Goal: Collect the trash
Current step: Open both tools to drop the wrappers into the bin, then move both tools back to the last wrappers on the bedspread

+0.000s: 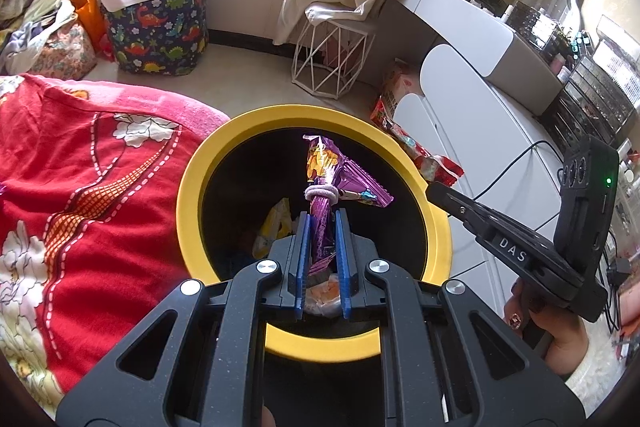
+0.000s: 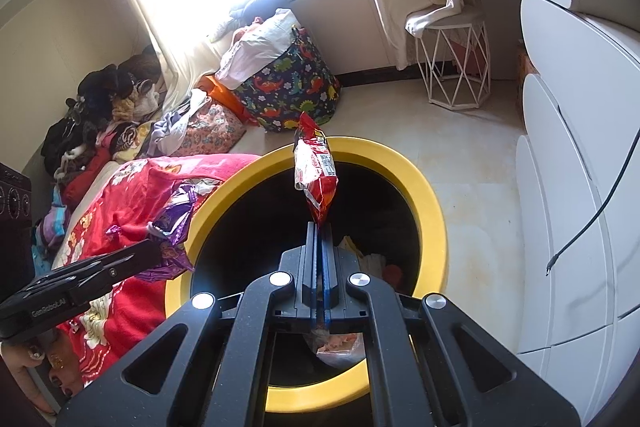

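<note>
Purple snack wrapper (image 1: 328, 183) is pinched in the left gripper (image 1: 323, 227), blue pads closed on its lower twisted neck w/ a narrow gap the width of the crumpled foil. A pale hair tie (image 1: 321, 193) is looped round the neck just above the fingertips. Wrapper stands up over the mouth of the yellow-rimmed trash bin (image 1: 192, 195). Looks like thin foil film: v. light, crinkly, soft, prob. slippery. The bunched neck is the right spot to hold; flat panels would likely slide out.

Red snack wrapper (image 2: 314, 171) is in the right gripper (image 2: 319, 227), jaws nearly fully closed on its bottom corner, rest of bag sticking up, also over the bin opening. Same kind of material, light + floppy; the corner grip looks thin, so could slip if shaken.

Both pieces are above the bin, so the release looks like the step in hand; light film may flutter or cling to the pads, so jaws should prob. be opened wide.

Inside the bin: some trash already at the bottom, incl. a yellow-white wrapper (image 1: 274, 227). Red floral blanket (image 1: 80, 195) touches the bin's left side. Further off: dinosaur-print laundry bag (image 1: 160, 31), white wire stool (image 1: 332, 59), white dresser (image 1: 460, 131).
</note>
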The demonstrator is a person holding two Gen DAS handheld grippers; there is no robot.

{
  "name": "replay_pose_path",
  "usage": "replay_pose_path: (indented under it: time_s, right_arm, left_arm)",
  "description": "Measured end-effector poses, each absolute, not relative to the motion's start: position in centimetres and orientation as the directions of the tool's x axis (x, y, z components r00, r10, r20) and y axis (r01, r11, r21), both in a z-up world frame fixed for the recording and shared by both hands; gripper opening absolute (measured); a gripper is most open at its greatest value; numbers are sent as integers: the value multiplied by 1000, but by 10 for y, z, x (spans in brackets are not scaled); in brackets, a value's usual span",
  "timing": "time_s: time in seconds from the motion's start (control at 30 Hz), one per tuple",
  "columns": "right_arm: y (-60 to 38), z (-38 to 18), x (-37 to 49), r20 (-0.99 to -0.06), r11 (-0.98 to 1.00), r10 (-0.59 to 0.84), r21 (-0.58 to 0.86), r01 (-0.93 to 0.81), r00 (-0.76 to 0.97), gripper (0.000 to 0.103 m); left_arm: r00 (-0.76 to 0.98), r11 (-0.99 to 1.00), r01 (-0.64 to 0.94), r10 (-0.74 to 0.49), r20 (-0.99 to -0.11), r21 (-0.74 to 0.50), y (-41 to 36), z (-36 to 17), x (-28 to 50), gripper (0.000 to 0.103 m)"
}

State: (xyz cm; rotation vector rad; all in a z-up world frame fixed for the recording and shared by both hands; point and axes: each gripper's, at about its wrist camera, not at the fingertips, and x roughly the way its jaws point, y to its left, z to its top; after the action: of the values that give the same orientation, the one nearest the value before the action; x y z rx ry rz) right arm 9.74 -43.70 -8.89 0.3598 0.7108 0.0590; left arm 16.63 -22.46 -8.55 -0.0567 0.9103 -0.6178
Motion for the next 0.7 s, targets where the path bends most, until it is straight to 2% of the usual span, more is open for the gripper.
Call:
replay_pose_path:
  time_s: [0.13, 0.17, 0.27, 0.33, 0.37, 0.4, 0.47, 0.57, 0.7]
  right_arm:
    - [-440, -89, 97, -627, 935, 164, 344, 82, 761, 3]
    - [-442, -90, 97, -629, 934, 160, 345, 89, 761, 4]
    - [-444, -91, 97, -634, 929, 150, 353, 111, 759, 22]
    - [-446, -92, 95, -631, 927, 144, 356, 120, 762, 31]
    - [-446, -92, 95, -632, 927, 141, 354, 122, 762, 33]
    - [-445, -91, 95, -632, 928, 135, 351, 126, 763, 38]
    - [-444, -90, 94, -627, 929, 132, 349, 126, 767, 43]
    - [-442, -88, 93, -624, 934, 120, 335, 125, 772, 49]
    - [-438, -85, 92, -615, 940, 112, 321, 117, 781, 61]
  left_arm:
    - [460, 831, 471, -517, -722, -296, -227, -87, 167, 8]
    - [465, 835, 468, -511, -723, -289, -228, -86, 167, 11]
    - [491, 847, 460, -492, -719, -265, -227, -84, 165, 49]
    - [499, 850, 454, -490, -715, -266, -224, -83, 164, 56]
    - [505, 854, 450, -485, -714, -262, -223, -82, 165, 69]
    - [513, 858, 443, -480, -711, -259, -221, -81, 164, 78]
    - [524, 861, 436, -479, -705, -261, -216, -79, 161, 80]
    - [546, 870, 425, -467, -695, -251, -210, -76, 159, 92]
    - [572, 878, 414, -456, -682, -240, -202, -69, 156, 92]
